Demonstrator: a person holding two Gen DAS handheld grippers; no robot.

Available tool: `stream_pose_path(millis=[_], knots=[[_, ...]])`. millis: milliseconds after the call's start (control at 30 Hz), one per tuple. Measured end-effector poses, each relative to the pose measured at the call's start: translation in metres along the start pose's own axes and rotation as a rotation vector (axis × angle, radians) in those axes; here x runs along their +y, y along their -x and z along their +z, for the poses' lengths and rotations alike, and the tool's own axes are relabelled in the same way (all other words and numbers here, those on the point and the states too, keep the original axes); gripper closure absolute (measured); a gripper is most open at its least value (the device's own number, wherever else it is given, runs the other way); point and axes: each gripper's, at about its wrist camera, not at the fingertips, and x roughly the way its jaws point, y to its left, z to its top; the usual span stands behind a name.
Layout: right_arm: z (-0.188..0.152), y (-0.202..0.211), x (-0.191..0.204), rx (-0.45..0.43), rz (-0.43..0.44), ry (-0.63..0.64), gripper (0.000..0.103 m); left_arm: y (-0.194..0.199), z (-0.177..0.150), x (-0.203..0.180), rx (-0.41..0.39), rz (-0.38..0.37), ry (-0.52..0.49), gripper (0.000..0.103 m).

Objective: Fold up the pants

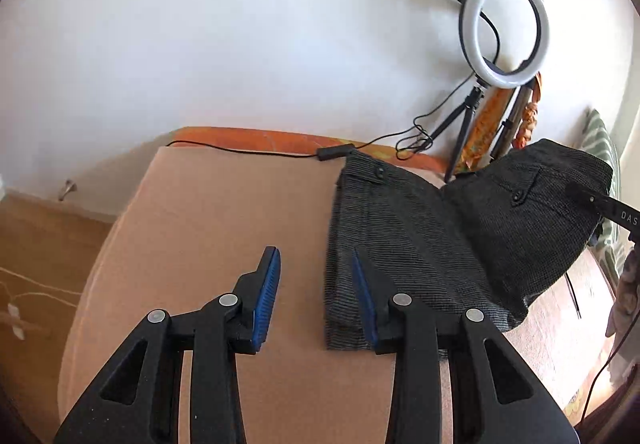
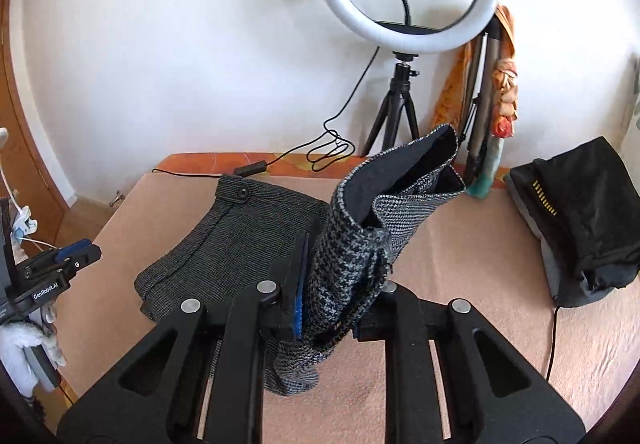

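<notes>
The dark grey checked pants (image 1: pixel 400 236) lie on the tan table (image 1: pixel 208 228), partly folded, with one end lifted at the right. My left gripper (image 1: pixel 316 284) is open and empty, just left of the pants' near edge, its right finger over the cloth. My right gripper (image 2: pixel 340 276) is shut on a bunched part of the pants (image 2: pixel 352 252) and holds it up above the table (image 2: pixel 460 276). The flat part of the pants (image 2: pixel 240 236) lies to its left. The left gripper (image 2: pixel 76 250) shows at the far left there.
A ring light on a tripod (image 2: pixel 404 0) stands at the back against the white wall, its cable (image 1: pixel 240 150) running along the table's far edge. A black bag (image 2: pixel 580 216) sits at the right. A rolled orange cloth and poles (image 2: pixel 496 84) lean at the wall.
</notes>
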Motion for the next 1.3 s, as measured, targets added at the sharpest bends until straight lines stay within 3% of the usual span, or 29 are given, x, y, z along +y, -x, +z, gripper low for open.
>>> stream_pose_path(millis=[300, 667, 833, 1033, 1167, 1300], knots=[[0.004, -0.032, 0.096, 0.029, 0.035, 0.218, 0.086, 0.024, 0.003, 0.045, -0.065, 0.039, 0.093, 0.069], [-0.04, -0.11, 0.202, 0.174, 0.073, 0.468, 0.088, 0.037, 0.005, 0.068, -0.102, 0.065, 0.141, 0.069], [-0.05, -0.126, 0.21, 0.201, 0.083, 0.493, 0.088, 0.038, 0.006, 0.066, -0.1, 0.073, 0.13, 0.069], [-0.046, -0.135, 0.198, 0.236, 0.176, 0.413, 0.086, 0.036, 0.007, 0.055, -0.095, 0.069, 0.11, 0.069], [-0.041, -0.126, 0.18, 0.249, 0.306, 0.325, 0.076, 0.032, 0.007, 0.046, -0.079, 0.052, 0.101, 0.069], [-0.031, -0.109, 0.147, 0.241, 0.493, 0.182, 0.053, 0.026, 0.004, 0.031, -0.051, 0.014, 0.09, 0.069]])
